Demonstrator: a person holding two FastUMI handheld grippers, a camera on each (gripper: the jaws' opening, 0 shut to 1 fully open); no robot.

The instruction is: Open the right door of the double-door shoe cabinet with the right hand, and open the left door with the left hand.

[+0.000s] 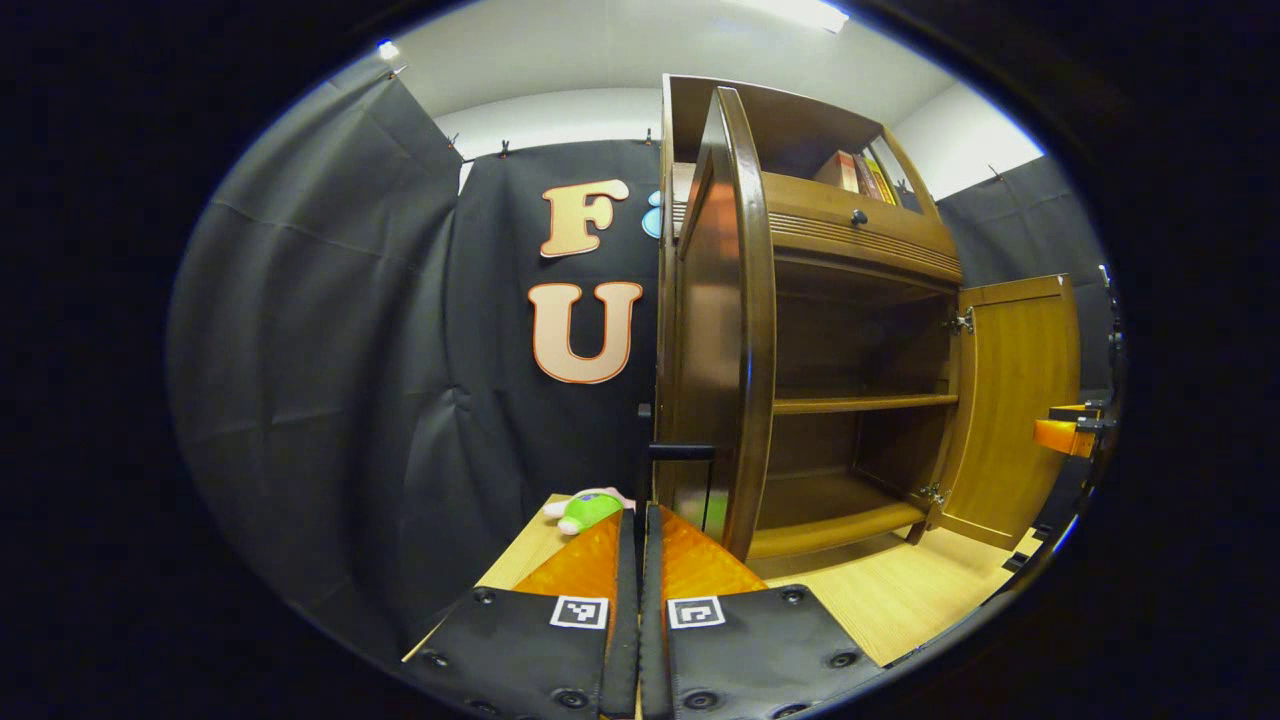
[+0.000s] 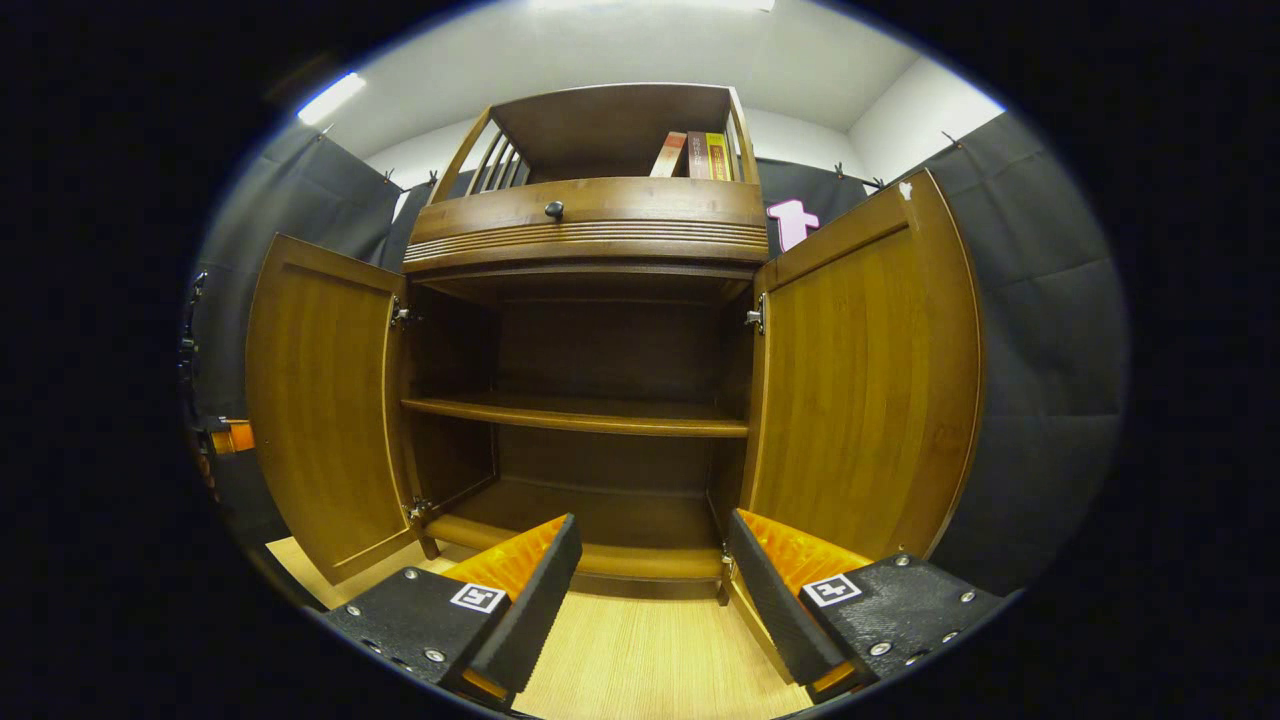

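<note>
The brown wooden shoe cabinet (image 2: 590, 225) stands with both doors swung wide. In the right gripper view the left door (image 2: 320, 400) and right door (image 2: 870, 380) flank bare shelves (image 2: 580, 412). My right gripper (image 2: 652, 525) is open in front of the cabinet's base, holding nothing. In the left gripper view the left door (image 1: 735, 320) shows edge-on, and my left gripper (image 1: 641, 512) is shut on its thin dark handle (image 1: 680, 452). The right door (image 1: 1010, 400) hangs open farther off.
A green plush toy (image 1: 590, 508) lies on the light wood floor (image 2: 650, 650) left of the cabinet. Books (image 2: 690, 155) stand on the top shelf above a drawer with a dark knob (image 2: 553, 210). Black cloth walls surround the cabinet.
</note>
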